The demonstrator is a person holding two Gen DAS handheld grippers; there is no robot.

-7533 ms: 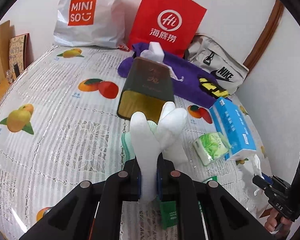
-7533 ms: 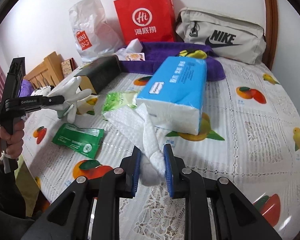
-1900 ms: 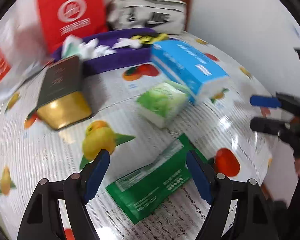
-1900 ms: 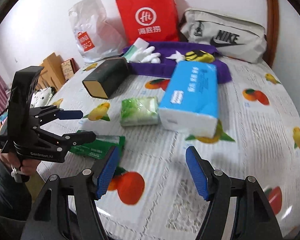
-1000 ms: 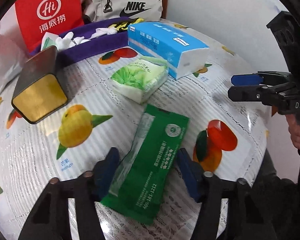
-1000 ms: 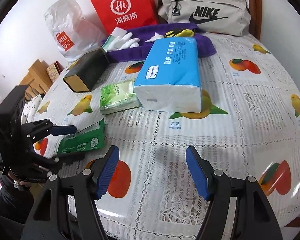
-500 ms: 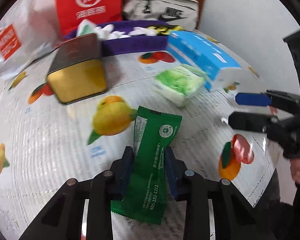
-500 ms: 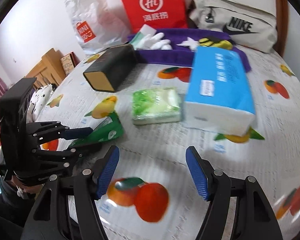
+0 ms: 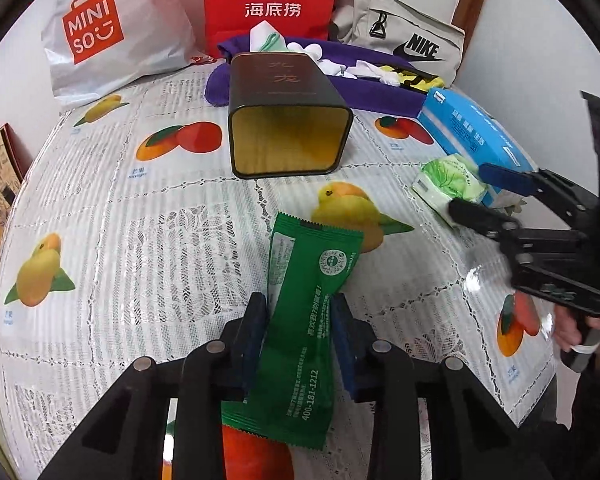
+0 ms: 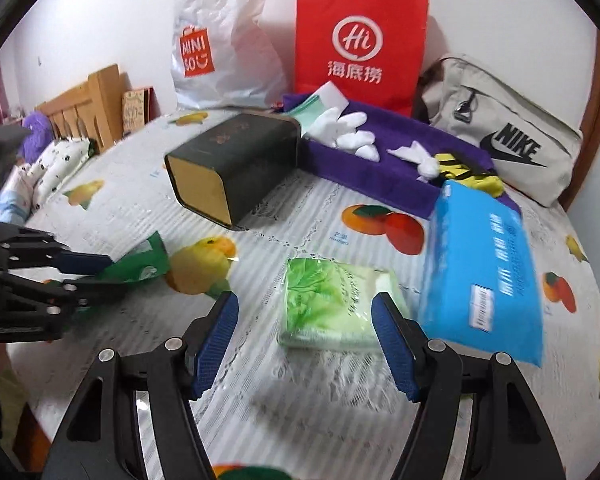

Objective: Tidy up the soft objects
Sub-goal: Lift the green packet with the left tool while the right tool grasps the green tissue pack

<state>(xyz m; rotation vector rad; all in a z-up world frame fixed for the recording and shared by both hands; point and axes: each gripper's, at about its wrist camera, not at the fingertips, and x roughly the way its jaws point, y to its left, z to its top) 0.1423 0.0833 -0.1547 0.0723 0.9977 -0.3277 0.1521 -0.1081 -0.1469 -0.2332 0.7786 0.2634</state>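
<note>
My left gripper (image 9: 298,316) holds the green packet (image 9: 306,324) between its blue pads. The log-like look of the jaws is that they are opening a little at this moment, but both pads are pressed on the sides of the packet and it is lifted above the tablecloth (image 9: 140,240). The packet stands lengthwise along the fingers, its top end pointing to the dark tin (image 9: 286,120). The tin lies on its side, with its open gold mouth turned to my left camera.

My right gripper (image 10: 304,336) is wide apart and grips nothing. Just ahead of it, between the lines of its two fingers, the green tissue pack (image 10: 336,308) lies flat on the cloth. I cannot tell if the right pad touches the pack. The blue tissue box (image 10: 486,272) lies just beside this pack, on its right side in the right view.

Behind the tin is the purple tray (image 10: 380,160). In it lie the white gloves (image 10: 346,130), a twisted white tissue (image 10: 416,158) and something yellow and black (image 10: 464,174).

At the wall stand the white bag (image 10: 216,44), the red bag (image 10: 358,40) and the grey bag (image 10: 500,136).
</note>
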